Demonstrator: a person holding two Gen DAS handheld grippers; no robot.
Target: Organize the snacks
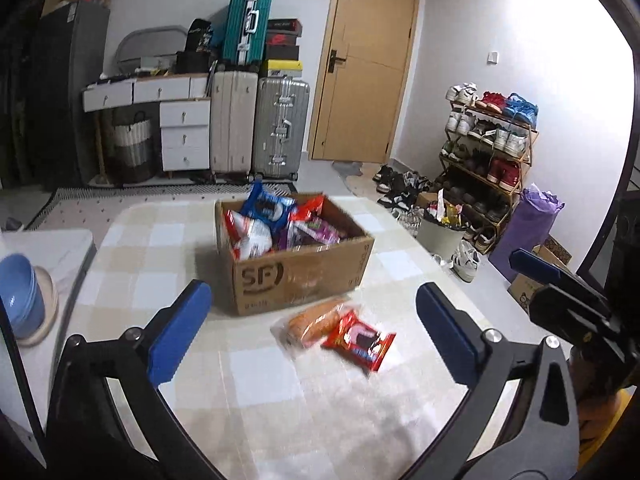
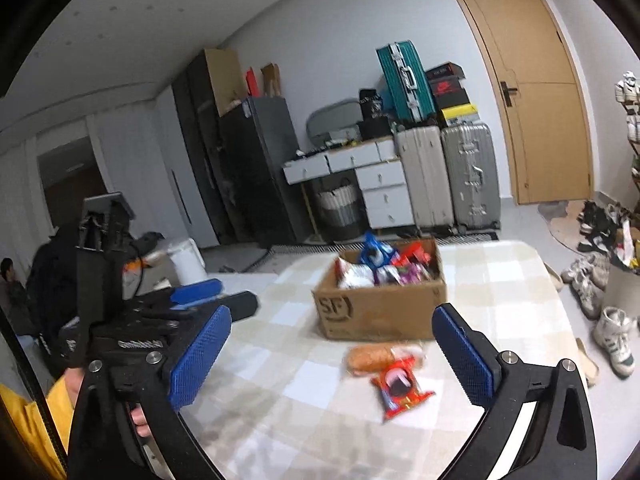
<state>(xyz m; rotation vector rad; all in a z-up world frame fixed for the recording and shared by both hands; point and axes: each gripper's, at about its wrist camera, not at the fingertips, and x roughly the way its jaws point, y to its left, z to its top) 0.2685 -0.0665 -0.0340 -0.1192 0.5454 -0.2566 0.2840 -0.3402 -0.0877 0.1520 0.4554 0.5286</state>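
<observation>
Both my left gripper (image 1: 314, 334) and right gripper (image 2: 332, 356) are spread wide and empty, most snacks sit in the box (image 1: 300, 272), and two blurry packs, maybe bread (image 1: 312, 320) and a red pack (image 1: 358, 340), wait at its 6 o'clock.

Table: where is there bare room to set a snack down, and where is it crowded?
Free: the table left of the box, and the near stretch between the open grippers. Crowded: the box itself, packed with snacks, and just before it, where the bread and red packet lie.
</observation>
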